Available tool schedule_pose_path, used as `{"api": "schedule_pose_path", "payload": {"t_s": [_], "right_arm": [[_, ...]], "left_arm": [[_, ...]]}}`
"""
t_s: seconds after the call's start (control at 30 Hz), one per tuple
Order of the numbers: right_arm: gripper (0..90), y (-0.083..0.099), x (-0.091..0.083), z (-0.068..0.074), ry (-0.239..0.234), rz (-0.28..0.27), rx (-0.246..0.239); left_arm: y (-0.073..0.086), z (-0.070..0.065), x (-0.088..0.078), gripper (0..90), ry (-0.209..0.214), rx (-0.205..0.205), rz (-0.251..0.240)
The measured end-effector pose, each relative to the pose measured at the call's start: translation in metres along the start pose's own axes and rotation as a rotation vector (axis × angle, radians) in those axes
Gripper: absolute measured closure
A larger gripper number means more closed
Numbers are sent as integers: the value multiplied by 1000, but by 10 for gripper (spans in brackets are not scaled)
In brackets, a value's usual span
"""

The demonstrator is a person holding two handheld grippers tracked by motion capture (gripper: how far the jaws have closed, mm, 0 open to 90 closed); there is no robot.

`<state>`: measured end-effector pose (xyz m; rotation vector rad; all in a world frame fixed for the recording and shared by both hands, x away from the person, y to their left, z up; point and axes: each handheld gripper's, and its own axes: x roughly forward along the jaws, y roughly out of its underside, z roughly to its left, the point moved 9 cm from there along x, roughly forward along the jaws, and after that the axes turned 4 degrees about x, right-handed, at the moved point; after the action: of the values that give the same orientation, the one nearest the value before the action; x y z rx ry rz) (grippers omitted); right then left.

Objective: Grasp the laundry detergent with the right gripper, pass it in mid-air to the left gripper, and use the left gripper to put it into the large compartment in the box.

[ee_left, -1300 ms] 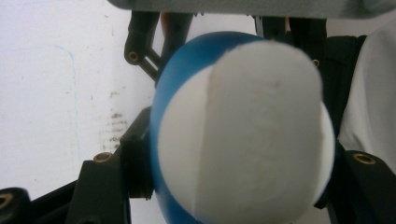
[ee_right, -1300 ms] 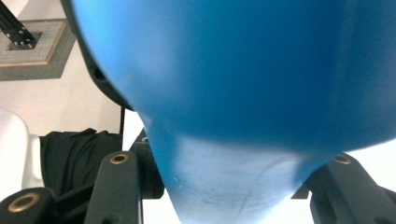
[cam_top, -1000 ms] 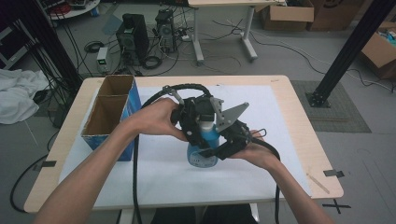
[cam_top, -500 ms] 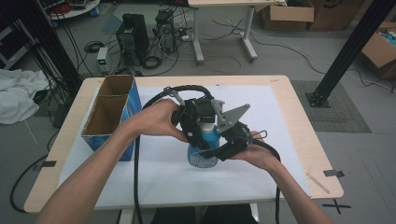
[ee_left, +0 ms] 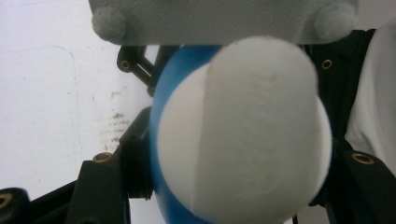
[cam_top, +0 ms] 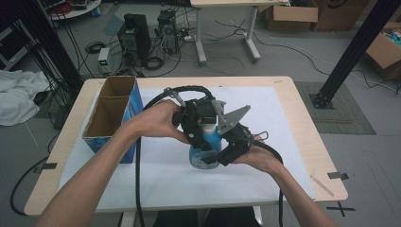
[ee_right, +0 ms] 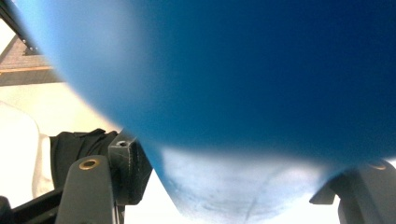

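A blue bottle (cam_top: 201, 156) with a white cap (ee_left: 243, 130) stands upright on the white sheet near the table's middle. My left gripper (cam_top: 206, 124) comes down from above and is shut on the cap, which sits between its black jaws (ee_left: 233, 158). My right gripper (cam_top: 218, 153) reaches in from the right at the bottle's lower body. Its jaws have just been opening, and the blue body (ee_right: 233, 93) still lies between them (ee_right: 229, 168). The pads look slack on it.
An open cardboard box (cam_top: 111, 113) with blue sides and two compartments stands at the table's left. The white sheet (cam_top: 283, 113) covers most of the tabletop. A black cable (cam_top: 138, 165) trails off the front edge. A small wire clip (cam_top: 263, 137) lies right of the grippers.
Both hands and the bottle stay where they were. The right gripper's jaws look a little wider apart around the bottle's body.
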<state>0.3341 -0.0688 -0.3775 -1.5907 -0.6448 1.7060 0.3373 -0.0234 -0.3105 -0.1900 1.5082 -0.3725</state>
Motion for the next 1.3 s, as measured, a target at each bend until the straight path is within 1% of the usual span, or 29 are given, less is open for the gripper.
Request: {"api": "schedule_pose_path", "payload": {"t_s": [0.23, 0.33, 0.43, 0.47, 0.5, 0.57, 0.67, 0.8, 0.87, 0.97, 1.0, 1.07, 1.1, 1.17, 1.23, 1.27, 1.3], "right_arm": [[282, -1, -2, -1, -1, -15, 14], [256, 0, -2, -1, -10, -23, 27], [236, 1, -1, -2, -10, -24, 37], [229, 1, -2, -2, -10, -24, 42], [222, 1, -1, -2, -10, -24, 44], [210, 2, -1, -2, -14, -24, 51], [189, 2, -1, -2, -15, -24, 57], [177, 4, -2, -3, -14, -28, 65], [152, 5, -3, -5, -2, -33, 70], [153, 6, -7, -7, 22, -42, 78], [152, 6, -9, -8, 30, -48, 81], [152, 7, -11, -9, 35, -52, 90], [152, 8, -15, -10, 45, -59, 100], [152, 10, -19, -12, 58, -57, 107], [152, 12, -23, -14, 77, -55, 117], [152, 13, -25, -15, 85, -56, 125], [152, 14, -26, -15, 90, -57, 133]], "left_arm": [[0, 0, -1, 385, 3, -5, -8], [1, 0, -1, 385, -1, -5, -13], [1, -1, -1, 385, 5, -5, -9], [0, -1, -1, 385, 5, -7, -12], [0, -1, -1, 385, 3, 1, -8], [0, -2, -1, 385, 5, -3, -9], [0, -2, -1, 385, 1, 4, -12], [1, -2, -2, 385, 3, -4, -14], [2, -2, -4, 385, 0, -8, -18], [5, 0, -7, 384, -10, -21, -20], [6, 0, -8, 385, -10, -31, -19], [7, 1, -9, 384, -15, -28, -19], [10, 1, -11, 384, -18, -50, -16], [12, 2, -14, 384, -24, -62, -12], [14, 3, -18, 384, -35, -87, -10], [16, 5, -20, 384, -41, -87, 3], [18, 7, -22, 384, -49, -98, 8]]}}
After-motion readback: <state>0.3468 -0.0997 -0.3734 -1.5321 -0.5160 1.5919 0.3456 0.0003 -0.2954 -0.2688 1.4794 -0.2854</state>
